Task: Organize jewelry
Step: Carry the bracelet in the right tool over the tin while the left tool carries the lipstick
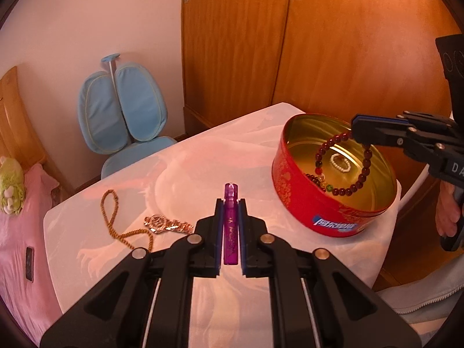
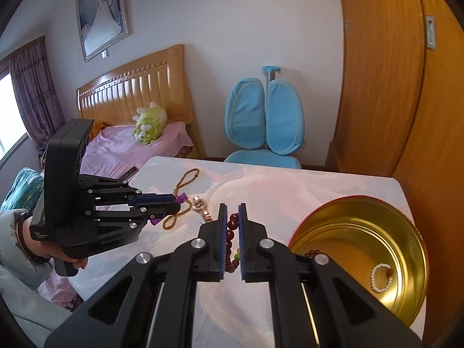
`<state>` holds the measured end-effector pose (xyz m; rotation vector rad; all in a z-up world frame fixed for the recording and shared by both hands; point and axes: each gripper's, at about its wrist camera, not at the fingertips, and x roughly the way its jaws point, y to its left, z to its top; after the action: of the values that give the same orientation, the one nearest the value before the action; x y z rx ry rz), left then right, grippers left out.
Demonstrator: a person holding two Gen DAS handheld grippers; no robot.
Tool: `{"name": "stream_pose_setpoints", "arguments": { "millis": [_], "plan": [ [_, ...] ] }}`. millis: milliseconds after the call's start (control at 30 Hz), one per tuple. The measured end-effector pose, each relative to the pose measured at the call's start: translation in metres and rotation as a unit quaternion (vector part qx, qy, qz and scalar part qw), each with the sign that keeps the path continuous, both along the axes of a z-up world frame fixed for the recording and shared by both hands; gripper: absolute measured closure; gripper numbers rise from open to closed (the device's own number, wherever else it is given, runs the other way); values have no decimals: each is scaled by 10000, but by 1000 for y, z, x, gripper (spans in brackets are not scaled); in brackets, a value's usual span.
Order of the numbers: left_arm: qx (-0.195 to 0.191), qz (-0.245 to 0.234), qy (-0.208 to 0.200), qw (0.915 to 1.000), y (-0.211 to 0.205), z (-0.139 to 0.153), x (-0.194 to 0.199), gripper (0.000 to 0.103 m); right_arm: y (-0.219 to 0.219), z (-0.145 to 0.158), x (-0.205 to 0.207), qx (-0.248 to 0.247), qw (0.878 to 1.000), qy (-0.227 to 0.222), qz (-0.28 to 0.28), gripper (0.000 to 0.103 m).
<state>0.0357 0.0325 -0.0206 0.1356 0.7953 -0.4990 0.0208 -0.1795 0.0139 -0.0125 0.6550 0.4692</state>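
Right gripper (image 1: 358, 134) clamps the dark red bead bracelet (image 1: 345, 171), dangling it over the red round tin (image 1: 324, 211); release comes next. Left gripper (image 1: 230, 203) grips a purple plastic tube (image 1: 230, 223) above the table (image 1: 203, 156).

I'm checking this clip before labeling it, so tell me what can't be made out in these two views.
- Left wrist view: the red tin near wall hides part of the tin floor; the right gripper covers the dark red bead bracelet where it is gripped.
- Left wrist view: print on the purple tube is too small to read.
- Right wrist view: the left gripper hides part of the brown bead strand.
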Motion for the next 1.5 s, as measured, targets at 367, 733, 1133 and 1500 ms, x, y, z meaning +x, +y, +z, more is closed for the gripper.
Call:
{"name": "stream_pose_setpoints", "arguments": {
  "millis": [367, 733, 1133, 1500],
  "plan": [
    [-84, -685, -15, 9976, -70, 20, 16, 93, -82, 9, -14, 12, 9945, -243, -1019, 94],
    [56, -1292, 498, 9903, -138, 15, 37, 93, -140, -8, -11, 385, 9878, 254, -1487, 94],
    [908, -1776, 1515, 9681, -196, -29, 74, 93, -180, -42, 19, 500, 9762, 1492, -1492, 94],
    [1181, -1744, 2013, 9566, -225, -58, 96, 93, -168, -80, 50, 719, 9659, 2192, -1174, 94]
  ]
}}
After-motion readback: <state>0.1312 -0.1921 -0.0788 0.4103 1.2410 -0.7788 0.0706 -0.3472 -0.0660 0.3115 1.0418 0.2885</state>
